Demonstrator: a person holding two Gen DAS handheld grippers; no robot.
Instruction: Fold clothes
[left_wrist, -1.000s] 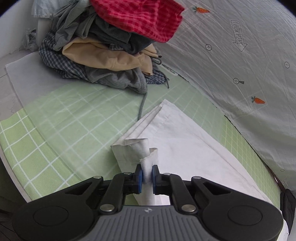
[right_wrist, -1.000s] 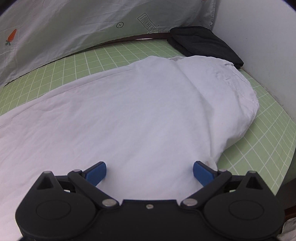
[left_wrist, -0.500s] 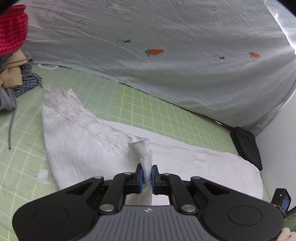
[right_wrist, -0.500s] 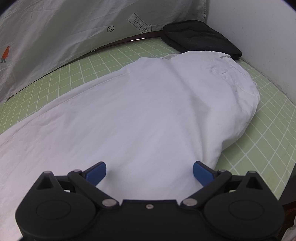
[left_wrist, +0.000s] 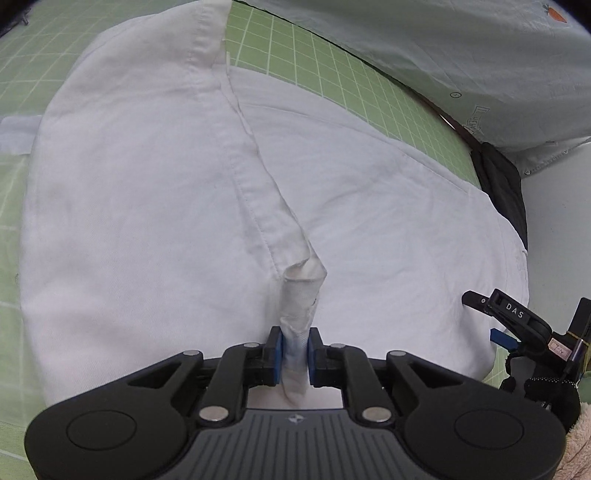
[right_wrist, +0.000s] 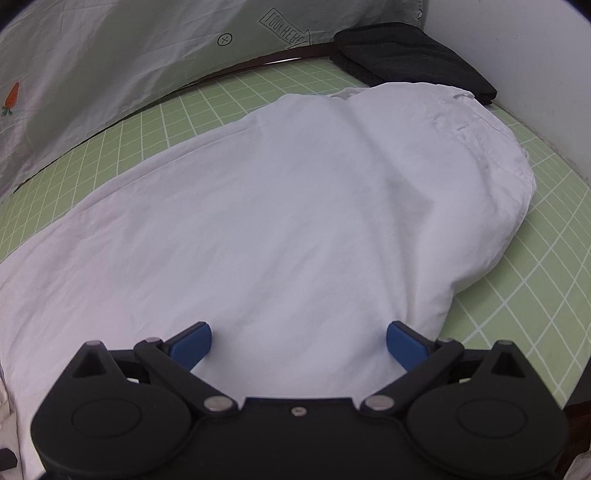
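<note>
Here, white shirt (left_wrist: 147, 184) lengthwise away, hem in left claw (left_wrist: 294, 356) — opening.

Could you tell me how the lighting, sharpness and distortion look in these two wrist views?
Left wrist: even soft light, sharp, fisheye bulges the white garment and bends the green grid mat. Right wrist: equally soft, faint shadow under the garment's right edge, dark vignetted corners.

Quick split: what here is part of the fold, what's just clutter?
In the job:
- white garment, spread on the green grid mat
- left gripper, jaws opening, a bunched strip of the garment between the pads
- right gripper, open over the garment

Just lying about:
- folded black cloth at the mat's far corner
- carrot-print sheet behind
</note>
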